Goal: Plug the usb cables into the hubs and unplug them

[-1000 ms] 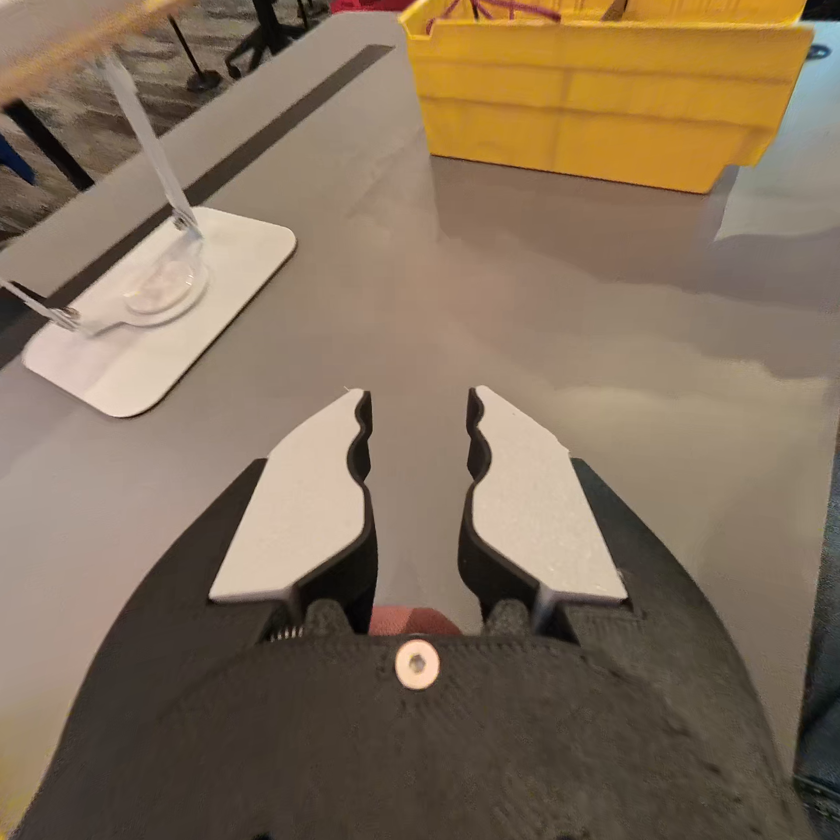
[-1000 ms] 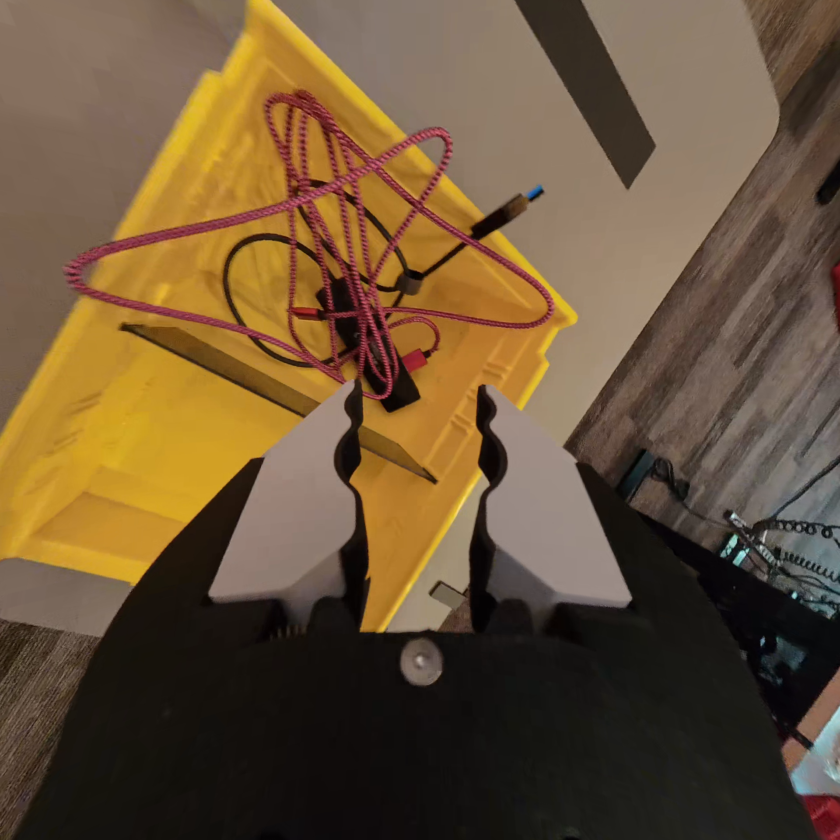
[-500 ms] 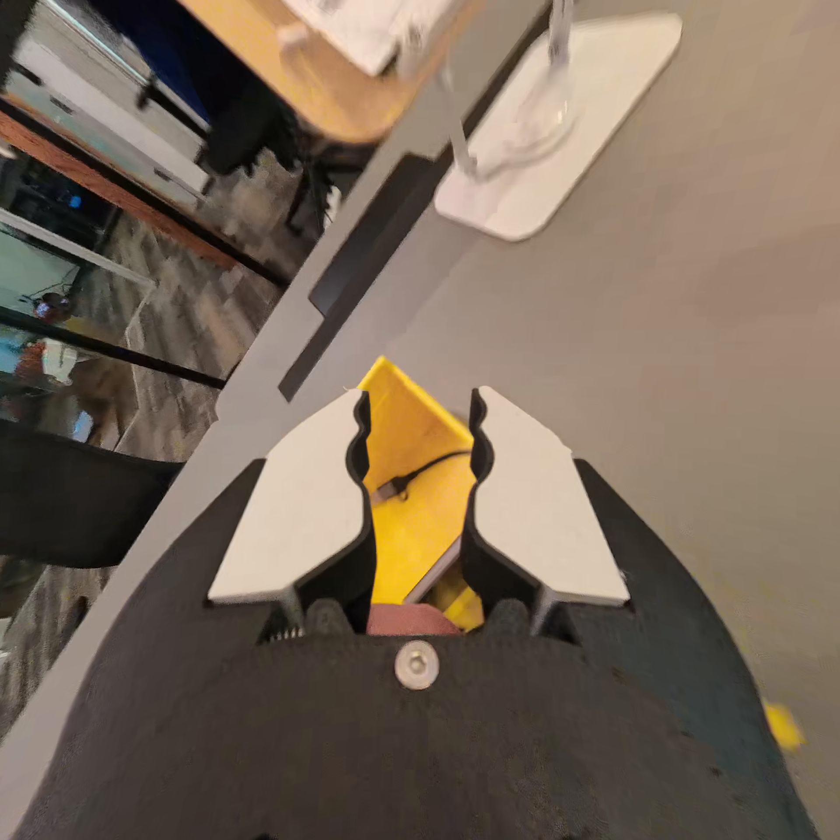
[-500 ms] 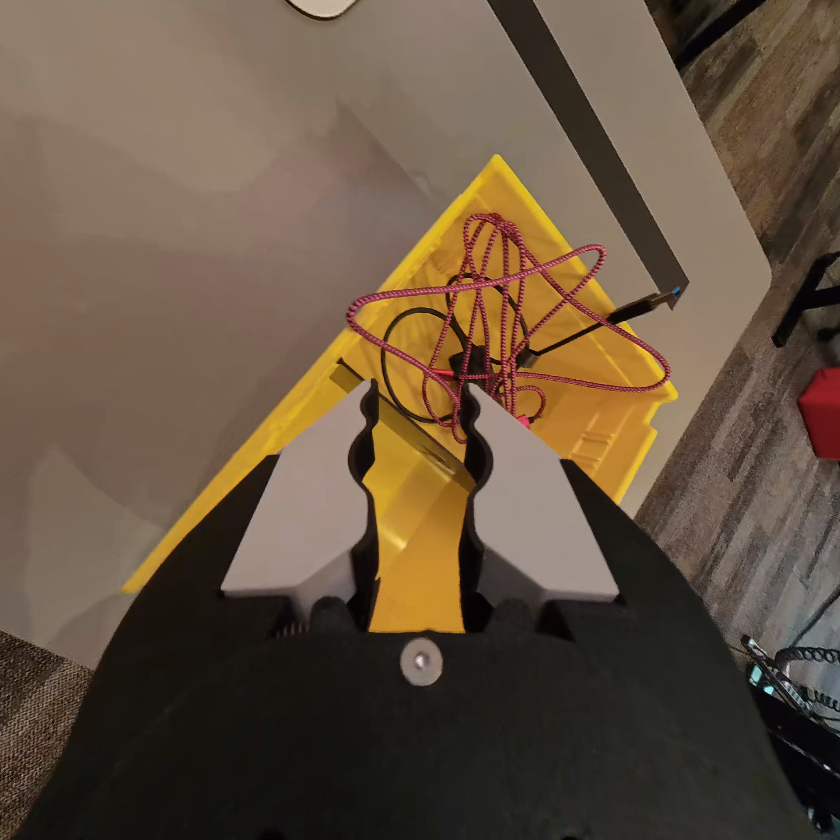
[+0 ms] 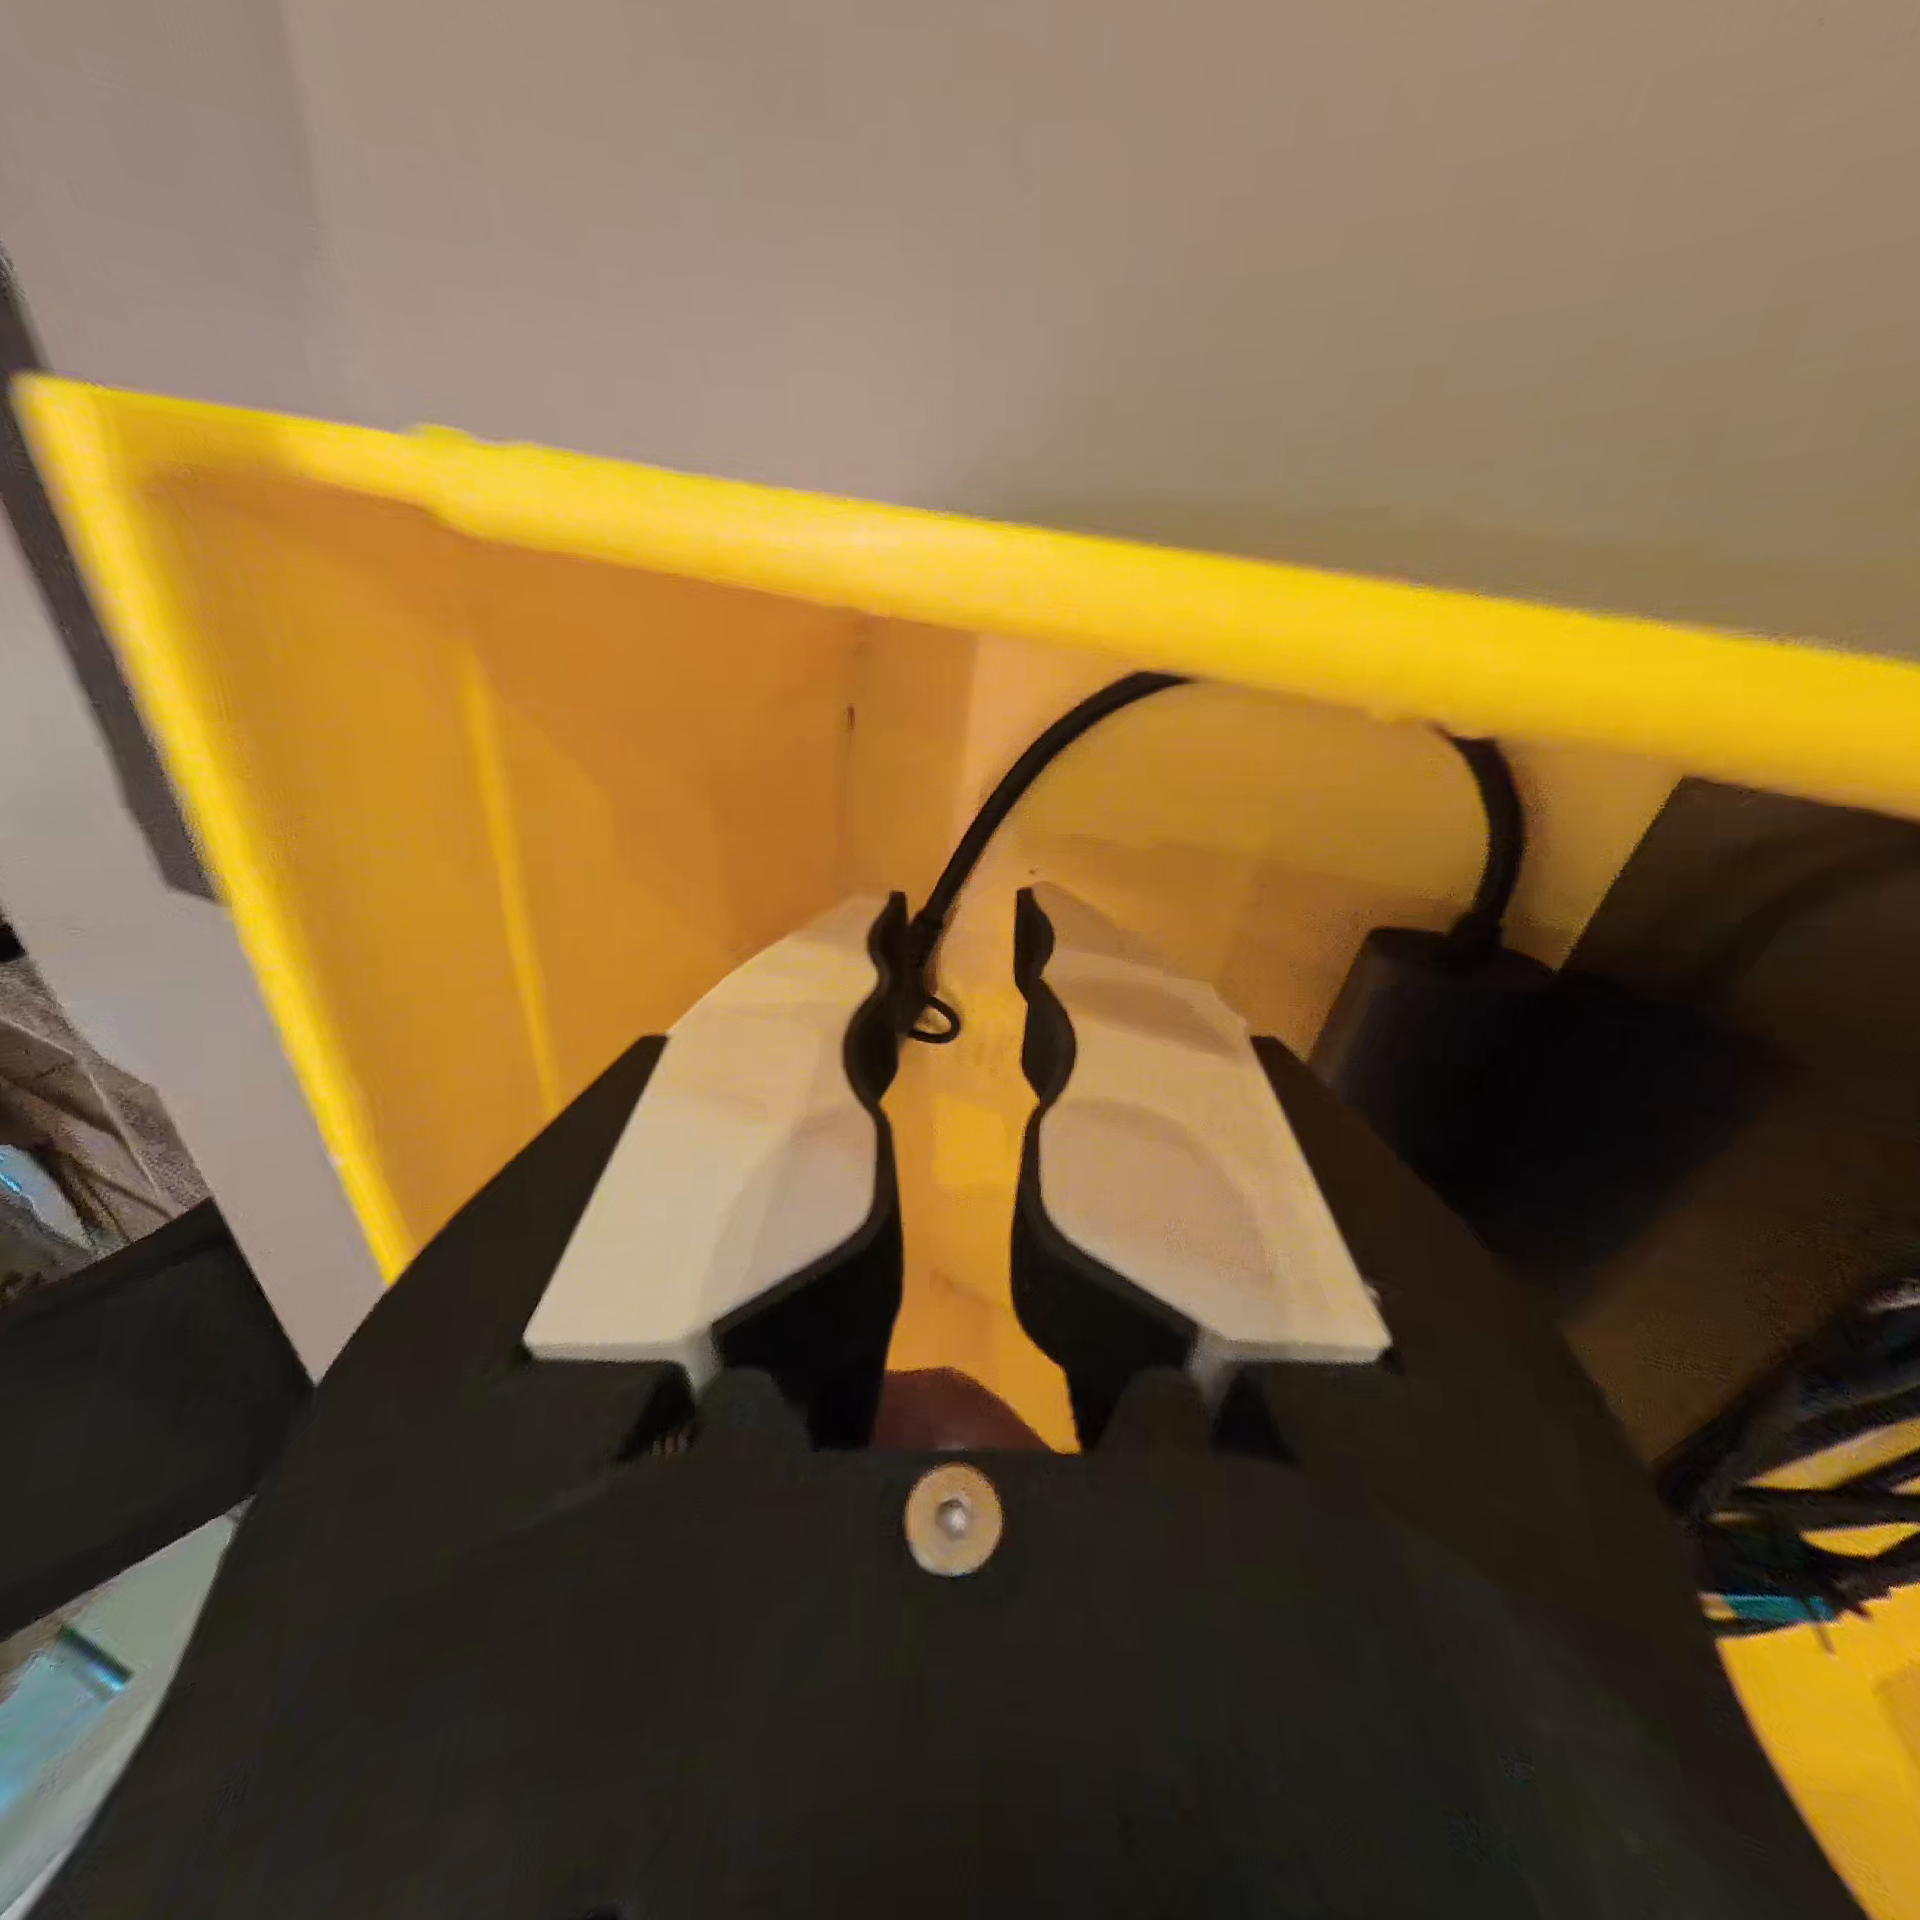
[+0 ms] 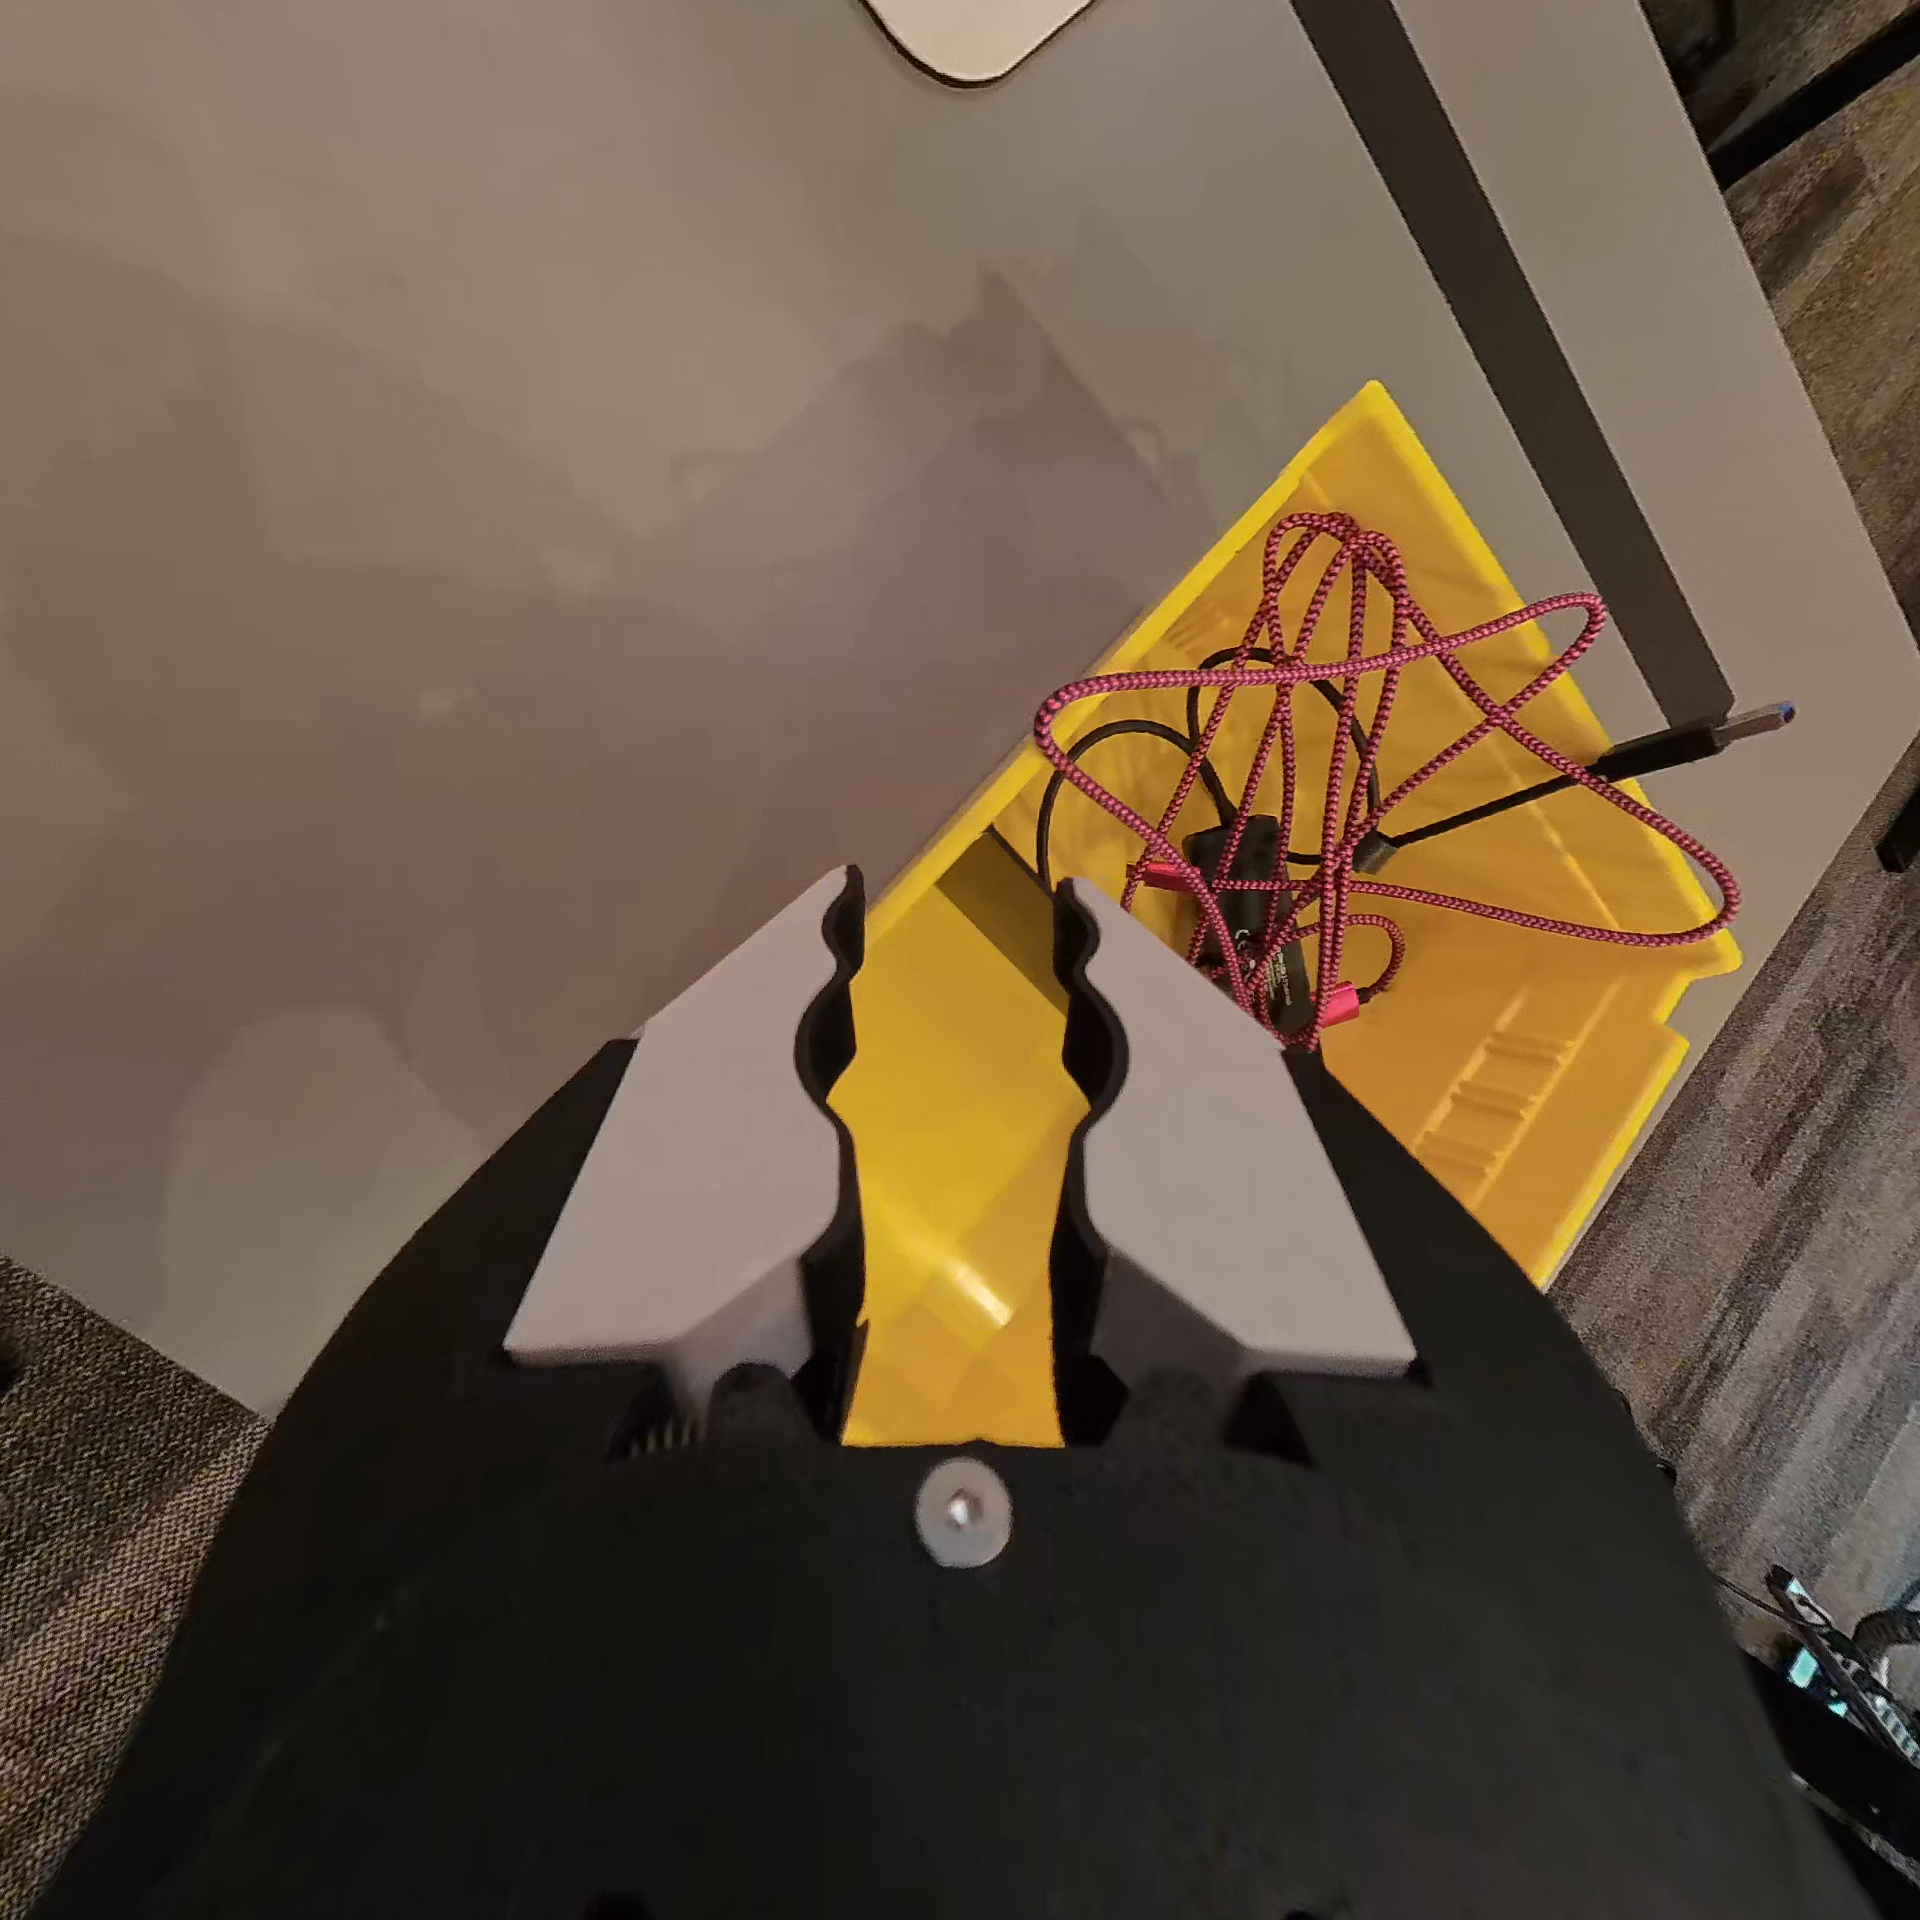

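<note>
A yellow bin (image 6: 1507, 1091) on the grey table holds a tangle of red braided USB cable (image 6: 1351, 644), a thin black cable and a black hub (image 6: 1242, 883). A black USB plug with a blue tip (image 6: 1714, 727) sticks out over the bin's far rim. My right gripper (image 6: 958, 888) is open and empty above the bin's near compartment. My left gripper (image 5: 958, 914) is open and empty, down inside the yellow bin (image 5: 1039, 561). A black cable (image 5: 1039, 769) arcs from beside its left fingertip to a black hub (image 5: 1455, 1018) at the right.
A dark divider panel (image 5: 1766, 935) splits the bin, with braided cables (image 5: 1818, 1507) beyond it. A white stand base (image 6: 966, 31) sits at the table's far side. A dark strip (image 6: 1507, 364) runs along the table. Wood-pattern floor (image 6: 1818, 1039) lies past the table edge.
My left gripper has swung from over the bare table into the yellow bin, close to the black cable and hub. My right gripper has drawn back and shifted left; the cable tangle now sits to its right.
</note>
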Demonstrator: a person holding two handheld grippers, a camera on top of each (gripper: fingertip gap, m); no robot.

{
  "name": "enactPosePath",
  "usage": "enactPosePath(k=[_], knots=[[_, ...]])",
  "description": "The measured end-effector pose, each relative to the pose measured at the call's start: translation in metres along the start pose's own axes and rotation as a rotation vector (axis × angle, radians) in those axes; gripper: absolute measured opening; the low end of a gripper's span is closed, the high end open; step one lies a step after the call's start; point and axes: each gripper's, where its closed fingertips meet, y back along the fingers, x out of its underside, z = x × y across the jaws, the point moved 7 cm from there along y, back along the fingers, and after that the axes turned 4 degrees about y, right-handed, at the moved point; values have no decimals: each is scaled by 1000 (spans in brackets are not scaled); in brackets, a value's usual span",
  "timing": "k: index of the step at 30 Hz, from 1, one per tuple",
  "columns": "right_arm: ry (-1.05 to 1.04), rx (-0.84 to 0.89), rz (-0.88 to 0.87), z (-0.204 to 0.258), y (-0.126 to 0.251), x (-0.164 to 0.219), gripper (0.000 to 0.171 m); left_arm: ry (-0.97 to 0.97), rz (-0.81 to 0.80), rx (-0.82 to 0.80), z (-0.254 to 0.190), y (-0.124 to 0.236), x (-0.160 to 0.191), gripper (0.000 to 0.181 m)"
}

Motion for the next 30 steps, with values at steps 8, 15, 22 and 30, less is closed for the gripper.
enactPosePath(k=[8, 15, 22, 30], knots=[[15, -21, 7, 5, -4, 0, 32, -86, 59, 69, 8, -18, -1, 16], [24, -39, -37, 8, -6, -11, 31, -104, 51, 84, 8, -19, -1, 4], [43, -25, -48, 11, 2, -14, 31, -41, -69, -40, 7, 17, 6, 4], [113, -6, -184, 32, 16, -53, 30, 86, -270, -239, 11, 96, 18, 3]])
